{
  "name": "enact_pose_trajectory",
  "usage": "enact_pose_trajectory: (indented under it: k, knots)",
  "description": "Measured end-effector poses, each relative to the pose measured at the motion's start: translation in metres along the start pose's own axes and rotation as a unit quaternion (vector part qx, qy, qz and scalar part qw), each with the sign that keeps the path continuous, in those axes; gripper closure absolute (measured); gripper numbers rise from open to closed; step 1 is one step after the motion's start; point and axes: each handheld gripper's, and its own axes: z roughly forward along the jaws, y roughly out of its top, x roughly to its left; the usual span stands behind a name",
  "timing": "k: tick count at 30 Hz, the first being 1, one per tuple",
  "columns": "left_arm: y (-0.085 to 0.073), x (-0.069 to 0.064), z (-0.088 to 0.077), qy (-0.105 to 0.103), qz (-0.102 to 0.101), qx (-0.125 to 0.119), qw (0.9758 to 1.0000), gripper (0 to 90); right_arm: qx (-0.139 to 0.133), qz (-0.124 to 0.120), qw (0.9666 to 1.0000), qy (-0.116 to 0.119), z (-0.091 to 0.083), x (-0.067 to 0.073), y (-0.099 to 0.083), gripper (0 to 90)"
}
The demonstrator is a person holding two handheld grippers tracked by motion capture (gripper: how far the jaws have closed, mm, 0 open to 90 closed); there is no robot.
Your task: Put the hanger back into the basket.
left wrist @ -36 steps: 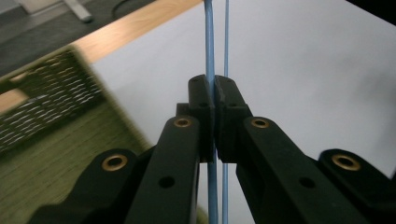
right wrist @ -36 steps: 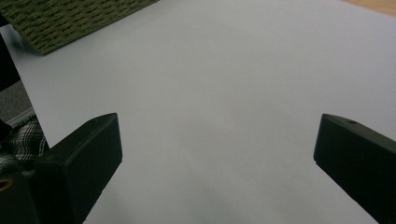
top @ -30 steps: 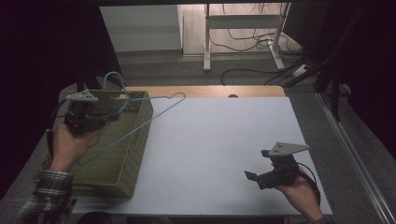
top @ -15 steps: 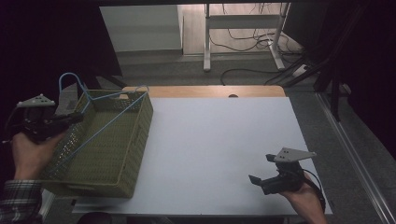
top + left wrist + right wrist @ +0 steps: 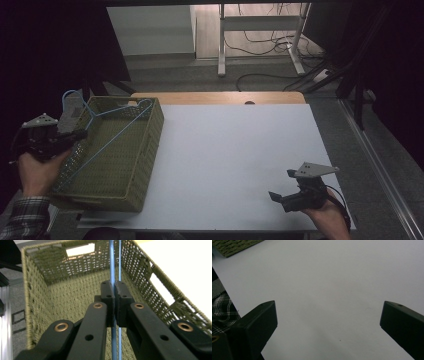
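— What's the left tool gripping?
— It's pinching the blue wire hanger over the green woven basket (bench's left edge). The right tool is hanging wide open.

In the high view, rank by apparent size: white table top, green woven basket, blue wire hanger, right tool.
1. White table top.
2. Green woven basket.
3. Blue wire hanger, long but thin.
4. Right tool, smallest, though it sits nearer the camera.
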Motion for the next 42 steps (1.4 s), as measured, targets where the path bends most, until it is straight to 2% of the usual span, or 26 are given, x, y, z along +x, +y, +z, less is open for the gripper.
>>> enact_pose_trajectory:
  k: [8,13,17,19,21,27,29,30,31,34,35,36,37,42]
  knots:
    - [-0.019,0.002,0.023,-0.004,-0.012,0.009,0.9999,87.6,0.006,-0.001,1.0,-0.001,0.002,0.0,-0.002,1.0]
    - [-0.028,0.002,0.037,-0.007,-0.015,0.029,0.9994,87.5,0.01,0.0,0.9999,-0.003,0.004,-0.002,-0.003,1.0]
    - [-0.028,0.003,0.042,-0.009,-0.022,0.05,0.9985,86.7,0.011,0.0,0.9999,-0.002,0.004,-0.003,-0.004,1.0]
    - [-0.027,0.001,0.038,0.015,-0.019,0.041,0.9989,84.6,0.012,0.001,0.9999,-0.004,0.004,-0.004,-0.005,1.0]
    - [-0.026,0.002,0.032,0.019,-0.03,0.022,0.9991,74.8,0.011,0.002,0.9999,-0.004,0.003,-0.004,-0.005,1.0]
    - [-0.023,-0.007,0.015,0.018,-0.022,-0.005,0.9996,51.6,0.005,0.006,0.9999,-0.007,0.001,-0.005,-0.006,1.0]
    - [-0.021,-0.014,0.011,-0.004,-0.023,-0.016,0.9996,39.9,0.004,0.008,0.9999,-0.007,0.0,-0.004,-0.005,0.9]
    - [-0.02,-0.025,0.009,-0.037,-0.016,-0.024,0.9989,30.5,0.001,0.009,0.9999,-0.01,0.0,-0.004,-0.005,0.8]
    - [-0.02,-0.025,0.009,-0.037,-0.016,-0.024,0.9989,26.5,0.001,0.009,0.9999,-0.01,0.0,-0.004,-0.005,0.8]
    - [-0.018,-0.044,0.007,-0.064,0.0,-0.027,0.9976,21.4,-0.004,0.008,0.9999,-0.013,-0.001,-0.003,-0.004,0.6]
    - [-0.017,-0.05,0.006,-0.077,0.003,-0.026,0.9967,18.5,-0.006,0.009,0.9999,-0.013,-0.002,-0.003,-0.004,0.5]
    - [-0.015,-0.063,0.005,-0.097,0.011,-0.028,0.9948,13.5,-0.006,0.008,0.9999,-0.014,-0.003,-0.002,-0.004,0.4]
    - [-0.015,-0.063,0.005,-0.097,0.011,-0.028,0.9948,11.7,-0.005,0.009,0.9998,-0.015,-0.003,-0.001,-0.004,0.4]
    - [-0.016,-0.096,0.003,-0.139,0.034,-0.028,0.9893,6.4,-0.009,0.007,0.9998,-0.017,-0.006,0.0,-0.006,0.4]
